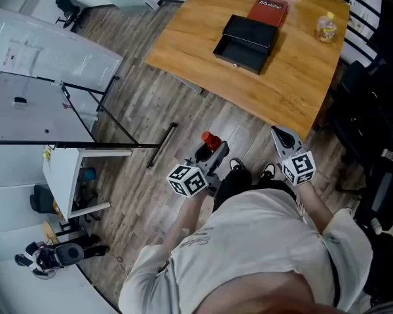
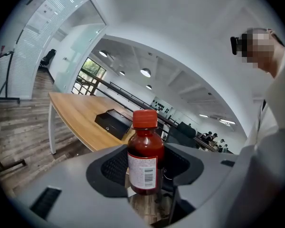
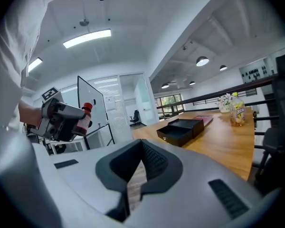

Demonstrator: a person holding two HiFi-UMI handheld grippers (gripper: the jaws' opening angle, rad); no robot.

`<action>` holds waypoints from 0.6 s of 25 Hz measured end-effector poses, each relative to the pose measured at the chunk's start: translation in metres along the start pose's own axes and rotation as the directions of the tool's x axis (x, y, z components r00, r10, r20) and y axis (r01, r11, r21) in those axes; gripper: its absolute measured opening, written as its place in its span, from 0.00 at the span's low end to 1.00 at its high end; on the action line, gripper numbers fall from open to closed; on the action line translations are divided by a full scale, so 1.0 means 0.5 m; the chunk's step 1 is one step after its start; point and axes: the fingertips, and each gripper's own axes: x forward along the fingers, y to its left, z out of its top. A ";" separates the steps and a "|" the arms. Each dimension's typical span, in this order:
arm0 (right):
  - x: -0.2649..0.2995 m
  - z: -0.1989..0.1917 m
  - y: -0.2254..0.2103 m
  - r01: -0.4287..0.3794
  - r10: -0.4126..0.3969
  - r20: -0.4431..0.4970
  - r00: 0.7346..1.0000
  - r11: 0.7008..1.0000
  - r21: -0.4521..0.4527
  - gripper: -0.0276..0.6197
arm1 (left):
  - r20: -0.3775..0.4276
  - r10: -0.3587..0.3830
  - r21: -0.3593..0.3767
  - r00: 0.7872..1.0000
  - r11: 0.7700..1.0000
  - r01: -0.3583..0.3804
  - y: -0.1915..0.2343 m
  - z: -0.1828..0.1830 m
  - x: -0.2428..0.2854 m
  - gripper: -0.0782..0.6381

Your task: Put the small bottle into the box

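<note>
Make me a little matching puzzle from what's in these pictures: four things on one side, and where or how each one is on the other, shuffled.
Things:
1. small bottle
2. black box
3. right gripper
4. yellow bottle

Place or state:
A. standing on the wooden table, apart from the box
B. lying open on the table
C. clamped between jaws, red cap up
D. shut, with nothing in it

Pairs: 1-C, 2-B, 3-D, 4-A

Small bottle (image 2: 143, 158): dark red, red cap, barcode label, upright in left gripper's (image 1: 208, 148) jaws. Black box (image 1: 245, 42): open, on wooden table (image 1: 183, 44), 12 o'clock from bottle.
</note>
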 end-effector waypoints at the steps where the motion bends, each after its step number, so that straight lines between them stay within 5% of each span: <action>1: 0.003 -0.007 -0.004 0.005 -0.005 -0.009 1.000 1.000 0.002 0.03 | -0.012 -0.008 0.006 1.000 1.000 0.008 0.002 0.000 0.006 0.43; 8: 0.067 0.005 -0.014 0.013 -0.013 -0.016 1.000 0.999 -0.047 0.03 | -0.031 -0.073 0.038 0.997 0.997 0.074 0.043 0.034 0.074 0.43; 15: 0.151 0.060 -0.052 0.107 -0.109 -0.024 0.994 0.991 -0.083 0.03 | -0.012 -0.148 0.059 0.989 0.987 0.148 0.109 0.122 0.138 0.43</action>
